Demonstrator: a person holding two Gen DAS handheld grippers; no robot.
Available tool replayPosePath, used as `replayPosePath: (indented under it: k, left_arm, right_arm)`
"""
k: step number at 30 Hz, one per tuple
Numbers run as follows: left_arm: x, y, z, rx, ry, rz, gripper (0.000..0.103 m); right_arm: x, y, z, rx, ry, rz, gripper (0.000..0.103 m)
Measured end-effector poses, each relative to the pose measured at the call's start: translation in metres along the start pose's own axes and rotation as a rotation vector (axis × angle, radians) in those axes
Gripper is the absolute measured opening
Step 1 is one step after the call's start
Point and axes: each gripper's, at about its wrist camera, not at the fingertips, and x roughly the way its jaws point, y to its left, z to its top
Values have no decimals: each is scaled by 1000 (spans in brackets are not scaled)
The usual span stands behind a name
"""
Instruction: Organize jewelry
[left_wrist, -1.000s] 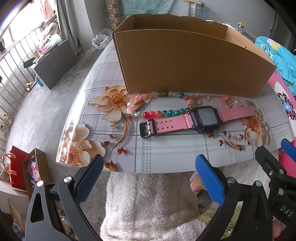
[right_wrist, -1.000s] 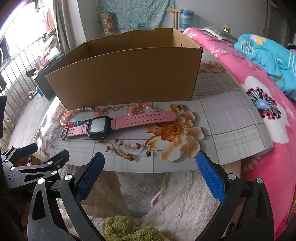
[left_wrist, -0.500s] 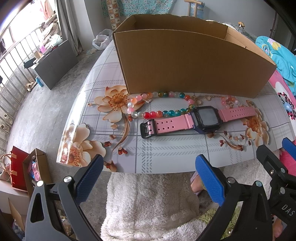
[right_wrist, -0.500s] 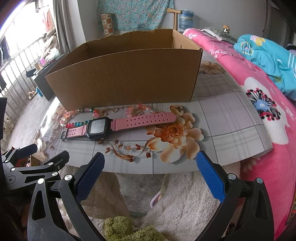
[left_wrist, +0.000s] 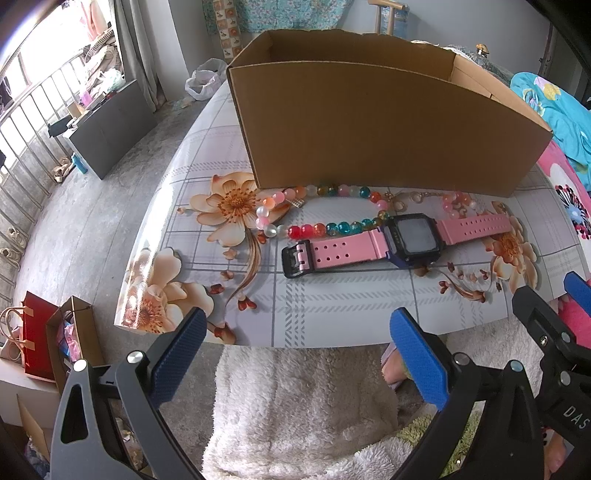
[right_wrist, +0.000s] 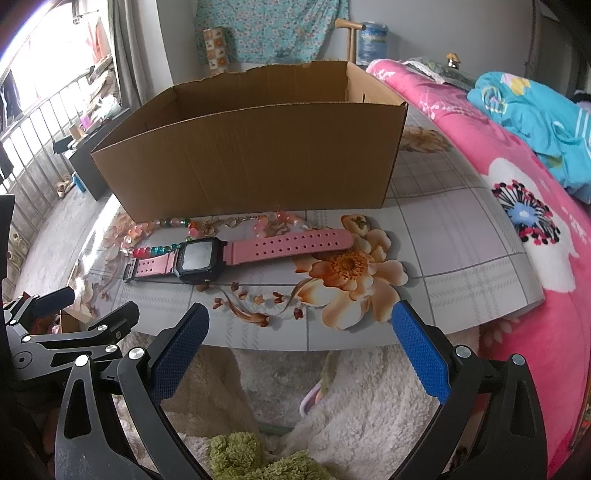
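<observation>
Both your left tool (left_wrist: 293, 349) and right tool (right_wrist: 299, 343) are wide apart and hold nothing. The pink-strapped watch with the black square face (left_wrist: 410, 240) lies flat on the flowery table (left_wrist: 332, 295), just before the brown cardboard box (left_wrist: 388, 129). It looks light and bendy, so pinch the stiff face.

This is a lived-in home bedroom. At the right of the frame lies a pink floral blanket (right_wrist: 517, 206) with a crumpled turquoise one (right_wrist: 532, 110); a floral curtain (right_wrist: 269, 29) hangs at top centre. Shoes (left_wrist: 61, 171) sit on the concrete floor by the barred window (left_wrist: 33, 107) at upper left.
</observation>
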Motion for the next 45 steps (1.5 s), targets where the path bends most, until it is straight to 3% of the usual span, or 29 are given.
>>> replayPosePath:
  k: [10,15,18,21,24,27,31,36,38,43,45]
  left_arm:
    - [5,19,0,-13,2,-7,97]
    - [2,38,0,8,-43,-57,97]
    - [0,53,2,19,-93,-118,97]
    - [0,72,3,18,-148,-192,97]
    - [-3,85,4,6,-180,-285,97]
    - [-4,99,6,-3,-183,-350,97]
    - [-11,100,1,40,-257,-311,97]
    - [-17,72,-7,198,-333,-225,97]
    - [-19,63,-9,255,-348,-204,97]
    - [-16,40,-12,388,-361,-196,97]
    - [-16,30,-14,451,-379,-188,97]
  right_arm:
    - [-1,1,3,0,-21,-1,95]
    - [-6,4,5,-39,-68,41,92]
    - [-7,18,10,-147,-98,109,90]
    - [0,43,16,-336,-122,192,87]
    - [15,61,27,-461,-100,273,81]
    - [29,70,34,-540,-74,298,77]
    - [50,79,39,-653,3,333,73]
    - [75,89,32,-783,149,320,60]
    - [77,87,33,-791,175,334,53]
    - [80,84,43,-786,251,389,51]
    - [82,77,52,-754,299,450,51]
